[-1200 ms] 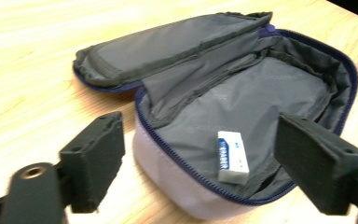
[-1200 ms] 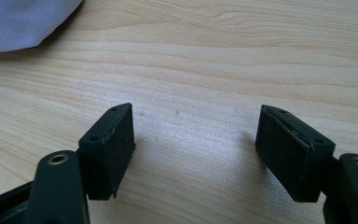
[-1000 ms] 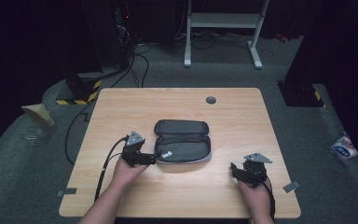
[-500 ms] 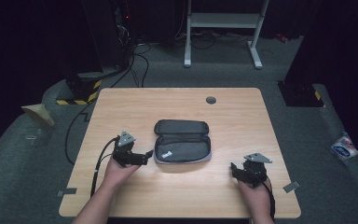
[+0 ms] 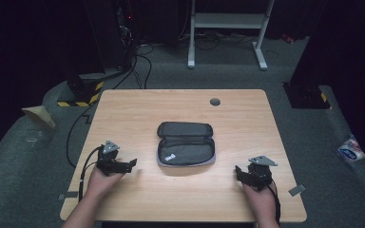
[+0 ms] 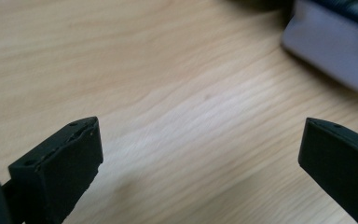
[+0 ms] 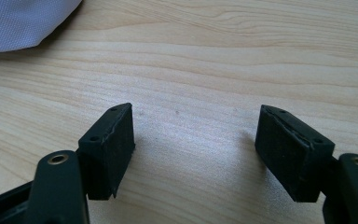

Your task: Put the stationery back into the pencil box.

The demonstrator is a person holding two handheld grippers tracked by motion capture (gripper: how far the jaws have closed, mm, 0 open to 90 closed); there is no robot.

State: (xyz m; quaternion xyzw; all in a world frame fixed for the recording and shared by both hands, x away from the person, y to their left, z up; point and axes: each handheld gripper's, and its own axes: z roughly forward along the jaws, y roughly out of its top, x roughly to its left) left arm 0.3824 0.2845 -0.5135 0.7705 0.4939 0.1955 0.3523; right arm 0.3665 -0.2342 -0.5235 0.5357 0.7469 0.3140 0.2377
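Note:
A dark grey zip pouch (image 5: 186, 143) lies unzipped and flat in the middle of the wooden table (image 5: 180, 104). My left gripper (image 5: 132, 164) rests near the table's front left, a hand's width left of the pouch. Its jaws have just been opening and stand wide with nothing between them. In the left gripper view the gripper (image 6: 200, 135) frames bare wood, with the pouch's pale edge (image 6: 335, 51) at the upper right. My right gripper (image 5: 237, 172) sits open at the front right, apart from the pouch. In the right gripper view the gripper (image 7: 196, 130) spans bare wood, and the pouch (image 7: 23, 18) shows at the top left.
A round cable hole (image 5: 215, 101) sits near the table's far edge. Beyond the table a white stand (image 5: 228, 21) and cables lie on the dark floor. A plastic packet (image 5: 350, 151) lies on the floor at the right.
My left gripper has let go at the pouch's left end and drawn away to the left and toward the front edge, its jaws now wider. The right gripper has stayed put.

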